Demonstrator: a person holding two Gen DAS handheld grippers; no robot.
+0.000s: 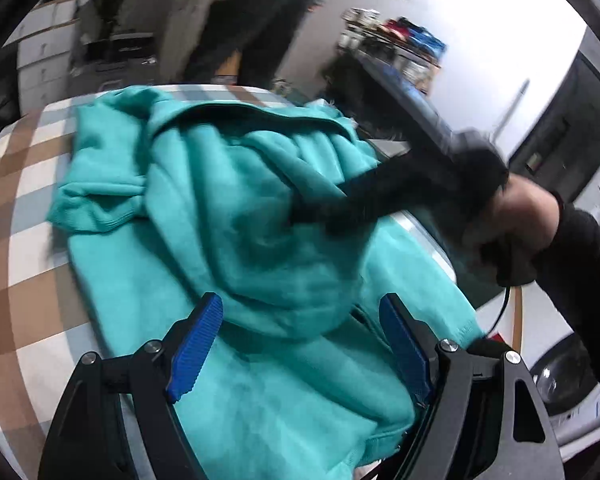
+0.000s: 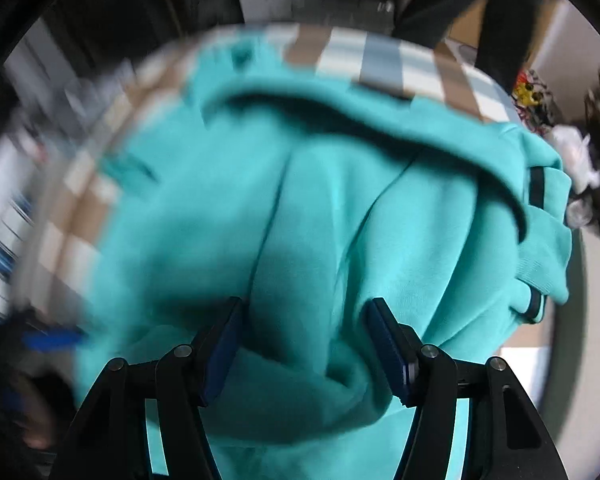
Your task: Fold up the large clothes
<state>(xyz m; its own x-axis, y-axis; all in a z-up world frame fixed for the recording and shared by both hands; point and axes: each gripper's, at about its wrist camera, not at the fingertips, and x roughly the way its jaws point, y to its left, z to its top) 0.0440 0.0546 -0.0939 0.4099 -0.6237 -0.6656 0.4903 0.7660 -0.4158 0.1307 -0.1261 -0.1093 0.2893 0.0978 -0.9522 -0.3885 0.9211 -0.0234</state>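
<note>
Garment: a teal sweatshirt (image 1: 236, 216) lay bunched and creased on the checked surface (image 1: 24, 216).
Left hand-held gripper (image 1: 300, 340): its blue pads (image 1: 198, 344) stood wide apart just over the cloth, nothing between them.
Right hand-held gripper (image 2: 302, 340): jaws parted, with a raised fold of the sweatshirt (image 2: 300, 208) between them; whether the pads pinched it could not be told.
Left view only: the right hand-held gripper (image 1: 312, 212), black and blurred, reached onto the sweatshirt, and a standing person's dark trousers (image 1: 256, 20) showed beyond the surface.
Right view only: the ribbed cuff with dark stripes (image 2: 536, 188) at the right edge.
Writing: none could be read in either view.
</note>
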